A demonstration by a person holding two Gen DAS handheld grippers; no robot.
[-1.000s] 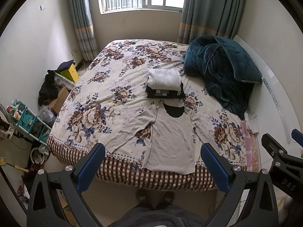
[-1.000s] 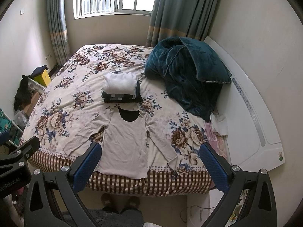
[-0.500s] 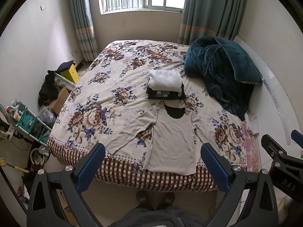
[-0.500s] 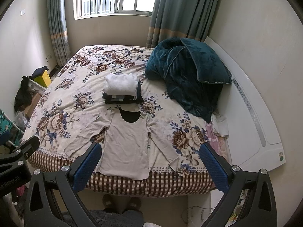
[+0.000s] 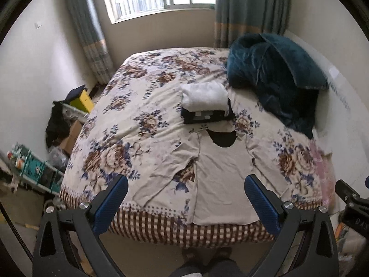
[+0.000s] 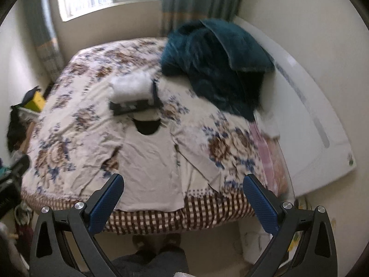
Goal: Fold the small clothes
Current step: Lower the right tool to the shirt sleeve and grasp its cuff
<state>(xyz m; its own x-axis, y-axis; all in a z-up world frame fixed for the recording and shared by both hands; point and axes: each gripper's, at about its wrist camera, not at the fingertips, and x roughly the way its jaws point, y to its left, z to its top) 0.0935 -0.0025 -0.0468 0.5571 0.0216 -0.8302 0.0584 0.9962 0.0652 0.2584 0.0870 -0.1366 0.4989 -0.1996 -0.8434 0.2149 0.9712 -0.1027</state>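
jaws of left gripper (image 5: pixel 185 202) and right gripper (image 6: pixel 183 199): spread wide, gripping nothing. beige long-sleeved shirt (image 5: pixel 221 180) lies flat at near bed edge, below folded clothes stack (image 5: pixel 206 102) on floral bedspread (image 5: pixel 143 106).

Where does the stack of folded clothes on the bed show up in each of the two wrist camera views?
Left wrist: the stack of folded clothes sits just right of centre, above the beige shirt's collar.
Right wrist: the stack sits left of centre, blurred, also above that collar.
Shared landmark: the teal blanket to the stack's right.
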